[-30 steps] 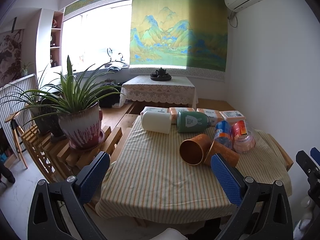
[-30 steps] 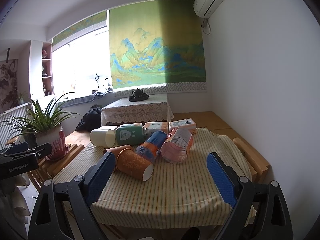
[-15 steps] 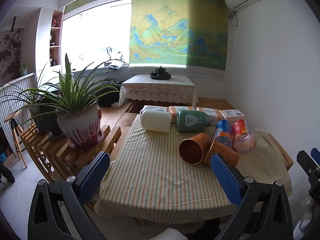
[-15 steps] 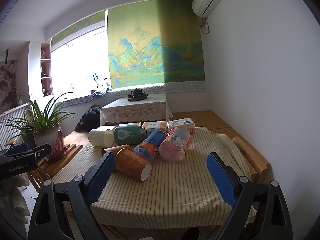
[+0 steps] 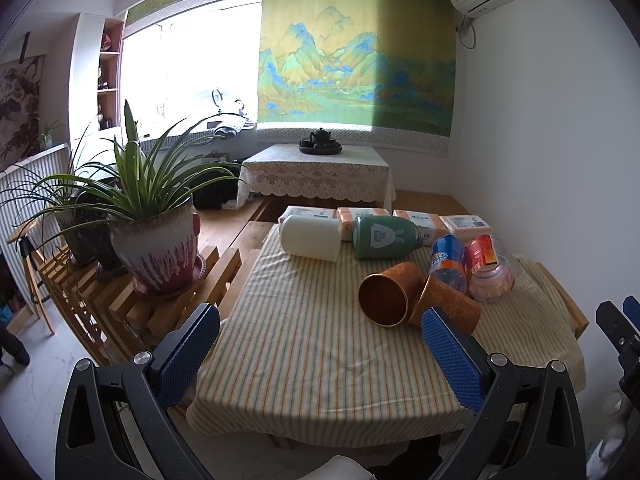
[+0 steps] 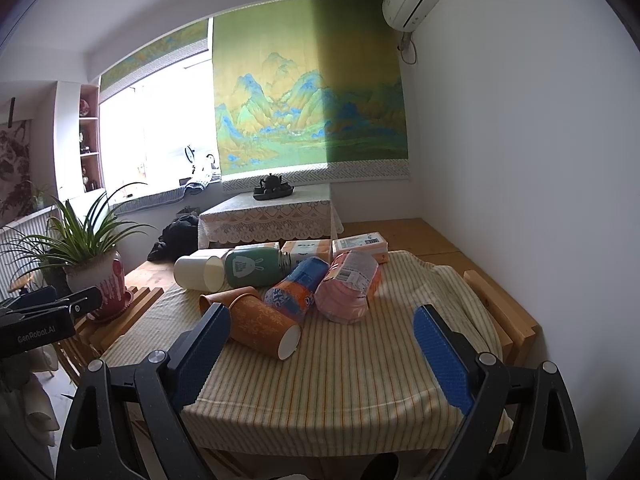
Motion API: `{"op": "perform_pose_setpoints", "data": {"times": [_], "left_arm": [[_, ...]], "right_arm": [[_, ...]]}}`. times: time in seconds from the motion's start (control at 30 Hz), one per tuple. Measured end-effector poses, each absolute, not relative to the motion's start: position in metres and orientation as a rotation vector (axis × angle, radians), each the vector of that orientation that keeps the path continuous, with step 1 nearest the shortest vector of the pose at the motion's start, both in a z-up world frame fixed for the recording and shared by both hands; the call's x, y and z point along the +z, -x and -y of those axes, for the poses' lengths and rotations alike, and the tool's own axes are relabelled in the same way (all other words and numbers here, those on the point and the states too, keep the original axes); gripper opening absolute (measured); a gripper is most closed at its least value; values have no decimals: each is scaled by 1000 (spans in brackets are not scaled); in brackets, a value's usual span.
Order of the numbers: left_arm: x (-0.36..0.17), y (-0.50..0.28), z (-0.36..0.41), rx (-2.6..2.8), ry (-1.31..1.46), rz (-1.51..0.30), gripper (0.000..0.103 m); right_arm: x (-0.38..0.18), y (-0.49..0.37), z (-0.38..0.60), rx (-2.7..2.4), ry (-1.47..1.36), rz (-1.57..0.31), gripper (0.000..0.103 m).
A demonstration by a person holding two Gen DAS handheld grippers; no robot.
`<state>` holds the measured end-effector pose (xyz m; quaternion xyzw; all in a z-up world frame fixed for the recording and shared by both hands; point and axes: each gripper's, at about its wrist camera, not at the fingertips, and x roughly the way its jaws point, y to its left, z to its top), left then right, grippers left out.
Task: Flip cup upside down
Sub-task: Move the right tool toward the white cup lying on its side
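Observation:
Several cups lie on their sides on a striped tablecloth. A copper cup faces me with its mouth; an orange paper cup leans against it and shows in the right wrist view. A white cup, a green cup, a blue-orange cup and a pink cup lie behind. My left gripper is open and empty, short of the table's near edge. My right gripper is open and empty, also short of the cups.
Flat packets line the table's far edge. A potted plant stands on a slatted wooden stand left of the table. A lace-covered table with a teapot is behind. A white wall is at the right.
Both grippers have drifted slightly; the views shift a little and the cups have not moved. Both stay open.

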<state>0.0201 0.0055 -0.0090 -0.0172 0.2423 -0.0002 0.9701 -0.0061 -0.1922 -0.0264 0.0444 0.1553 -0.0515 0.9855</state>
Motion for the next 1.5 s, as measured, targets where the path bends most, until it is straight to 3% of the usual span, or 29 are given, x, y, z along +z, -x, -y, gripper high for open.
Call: {"op": "perform_pose_setpoints", "data": {"times": [0.43,0.77,1.17,1.5], "left_arm": [[-18,-57,-12,0,14,-543,102],[-26,-134,-36,23,-4,-633,102],[-49,-188,-62,45,7,-696,102],[-72,-183,-82,44,6,-718,102]], "right_arm": [[-33,-6,198,-103,-98,-347,90],[-32,-35,203,-39,-79,-391,90],[7,-137,165,180,100,-428,90],[19,-246,85,431,281,-550,90]]}}
